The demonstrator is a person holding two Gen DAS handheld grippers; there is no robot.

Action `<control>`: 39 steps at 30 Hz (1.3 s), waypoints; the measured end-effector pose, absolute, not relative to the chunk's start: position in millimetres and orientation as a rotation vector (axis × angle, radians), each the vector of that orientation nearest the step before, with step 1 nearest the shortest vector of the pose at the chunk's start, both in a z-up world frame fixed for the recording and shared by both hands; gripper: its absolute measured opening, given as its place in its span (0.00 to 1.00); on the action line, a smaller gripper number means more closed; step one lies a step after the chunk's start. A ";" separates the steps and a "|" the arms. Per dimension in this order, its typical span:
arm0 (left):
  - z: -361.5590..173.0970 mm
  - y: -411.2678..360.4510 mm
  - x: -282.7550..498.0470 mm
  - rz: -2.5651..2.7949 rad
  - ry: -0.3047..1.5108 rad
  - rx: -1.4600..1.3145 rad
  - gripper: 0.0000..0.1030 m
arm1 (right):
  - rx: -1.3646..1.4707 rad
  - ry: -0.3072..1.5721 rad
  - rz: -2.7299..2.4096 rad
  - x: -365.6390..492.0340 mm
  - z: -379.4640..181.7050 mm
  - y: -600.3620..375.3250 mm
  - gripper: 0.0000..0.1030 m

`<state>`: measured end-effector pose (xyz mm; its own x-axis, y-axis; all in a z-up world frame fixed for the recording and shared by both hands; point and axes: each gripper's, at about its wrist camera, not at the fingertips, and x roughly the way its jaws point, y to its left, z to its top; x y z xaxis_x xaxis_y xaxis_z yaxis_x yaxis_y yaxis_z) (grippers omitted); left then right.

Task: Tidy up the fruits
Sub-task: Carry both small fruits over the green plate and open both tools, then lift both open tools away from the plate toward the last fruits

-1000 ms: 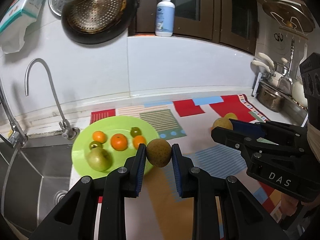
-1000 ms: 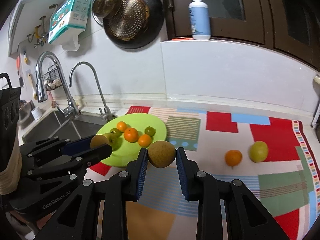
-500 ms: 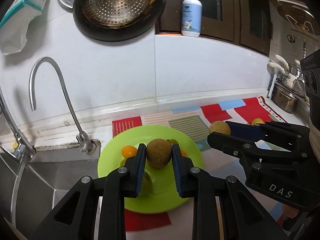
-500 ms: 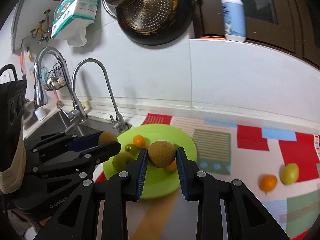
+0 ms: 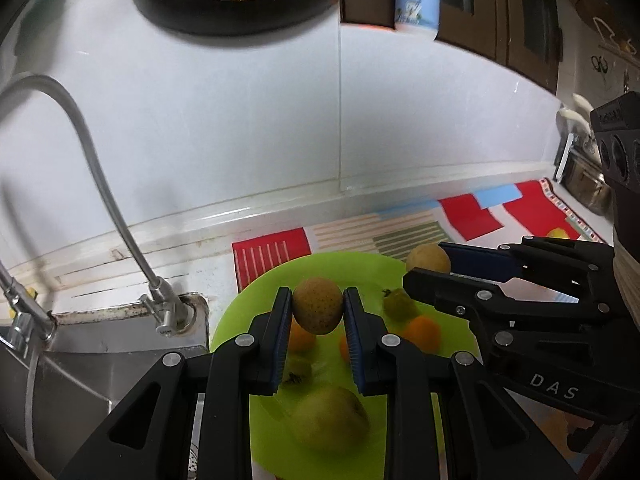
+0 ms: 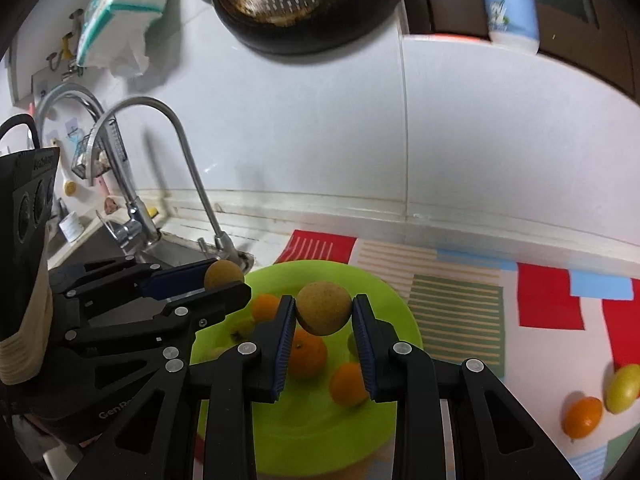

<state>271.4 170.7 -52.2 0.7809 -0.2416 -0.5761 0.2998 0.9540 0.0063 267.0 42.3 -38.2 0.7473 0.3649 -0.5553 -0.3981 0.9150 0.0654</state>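
Both my grippers have carried their brown fruit over the green plate (image 5: 256, 420). My left gripper (image 5: 318, 308) and right gripper (image 6: 324, 314) have jaws clamped on one each. Only the right view shows the orange (image 6: 582, 416) and yellow-green fruit (image 6: 622, 388) on the counter at four o'clock.

**Kitchen fixtures, non-task**

A dark perforated pan (image 6: 308, 4) hangs on the white wall. A lotion bottle (image 6: 510, 4) stands on the ledge beside it. A tissue pack (image 6: 128, 12) hangs at left. Two curved faucets (image 6: 176, 160) rise beside the steel sink (image 5: 80, 392). A patterned mat (image 6: 500, 304) covers the counter.
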 end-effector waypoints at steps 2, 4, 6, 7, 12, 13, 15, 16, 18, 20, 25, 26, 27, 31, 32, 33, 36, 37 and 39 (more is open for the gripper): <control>-57.7 170.4 282.1 -0.300 0.629 0.104 0.25 | -0.056 0.618 0.421 277.8 -44.9 43.3 0.29; -63.2 169.5 292.5 -0.311 0.653 0.106 0.25 | -0.057 0.633 0.422 286.4 -50.3 42.9 0.29; -68.0 169.0 300.2 -0.321 0.674 0.106 0.25 | -0.059 0.645 0.420 293.4 -54.6 43.3 0.29; -70.7 168.4 303.6 -0.324 0.681 0.112 0.25 | -0.057 0.651 0.421 296.8 -56.6 43.6 0.29; -80.5 168.0 314.8 -0.327 0.713 0.113 0.26 | -0.052 0.673 0.419 311.2 -65.3 44.1 0.29; -81.7 168.4 316.7 -0.326 0.717 0.109 0.26 | -0.046 0.677 0.420 313.0 -66.6 44.0 0.29; -82.7 168.2 317.9 -0.326 0.717 0.106 0.26 | -0.039 0.678 0.418 315.4 -68.5 44.2 0.29; -82.7 168.4 318.2 -0.325 0.715 0.104 0.28 | -0.037 0.680 0.417 316.3 -69.7 44.4 0.30; -82.3 169.0 318.1 -0.316 0.712 0.107 0.31 | -0.027 0.687 0.419 317.5 -70.6 43.6 0.31; -81.8 170.4 316.2 -0.304 0.712 0.103 0.31 | -0.010 0.692 0.414 318.1 -70.8 41.6 0.33; -75.4 173.6 302.7 -0.261 0.690 0.093 0.39 | -0.019 0.667 0.385 309.0 -66.5 37.2 0.34; -74.0 173.9 299.5 -0.254 0.685 0.092 0.39 | -0.025 0.663 0.373 306.1 -65.4 35.9 0.35; -72.2 173.9 295.8 -0.245 0.681 0.091 0.42 | -0.028 0.659 0.368 303.8 -64.6 34.7 0.39; -63.9 174.8 278.3 -0.199 0.649 0.086 0.51 | -0.035 0.632 0.339 288.5 -57.5 27.5 0.42; -61.7 175.1 274.3 -0.189 0.643 0.086 0.51 | -0.035 0.624 0.329 284.3 -54.9 24.9 0.43; -59.3 175.2 270.2 -0.179 0.637 0.084 0.54 | -0.033 0.615 0.320 280.0 -52.1 22.1 0.45; -51.4 175.7 258.4 -0.157 0.622 0.073 0.59 | -0.035 0.592 0.302 269.4 -44.0 16.6 0.48; -48.5 175.9 253.9 -0.152 0.618 0.065 0.60 | -0.037 0.588 0.300 267.2 -42.4 15.6 0.48; -43.5 176.0 245.3 -0.145 0.611 0.053 0.64 | -0.039 0.574 0.295 258.9 -36.9 11.7 0.48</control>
<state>245.4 176.0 -43.5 0.8094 -0.1199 -0.5749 0.1512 0.9885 0.0068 258.9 11.7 -36.9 0.7988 0.2644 -0.5404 -0.2859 0.9572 0.0457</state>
